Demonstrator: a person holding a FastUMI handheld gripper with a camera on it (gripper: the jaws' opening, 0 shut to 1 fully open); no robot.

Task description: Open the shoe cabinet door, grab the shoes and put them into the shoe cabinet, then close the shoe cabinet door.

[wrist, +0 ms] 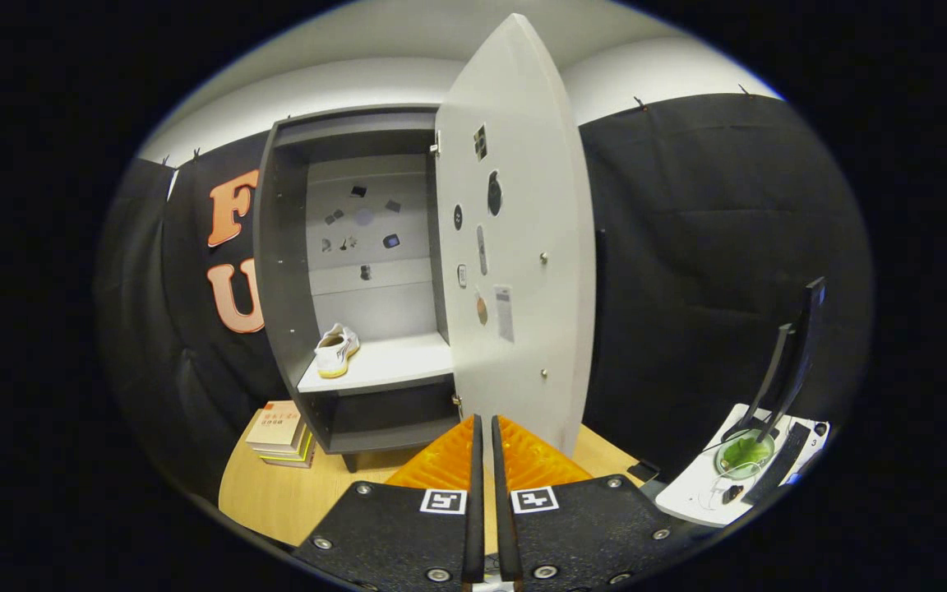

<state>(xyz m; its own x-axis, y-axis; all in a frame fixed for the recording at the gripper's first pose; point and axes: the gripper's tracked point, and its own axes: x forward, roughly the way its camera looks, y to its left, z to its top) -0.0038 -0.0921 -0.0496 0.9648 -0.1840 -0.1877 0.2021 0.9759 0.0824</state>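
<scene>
The dark grey shoe cabinet [284, 271] stands on a wooden table, and its pale door [523, 247] is swung wide open toward me, inner face showing small stickers. A white shoe with a yellowish sole [336, 349] sits on the left of the cabinet's white shelf [395, 366]. My gripper [483, 421] is low in front of the door's bottom edge, to the right of the shoe and well short of it. Its fingers [473, 477] stand almost touching, and I see nothing held between them.
A stack of books [280, 432] lies on the wooden table [276, 493] left of the cabinet's foot. To the right, a white stand [704, 493] carries a green dish [742, 453] and dark upright arms [794, 353]. Black cloth walls close the booth.
</scene>
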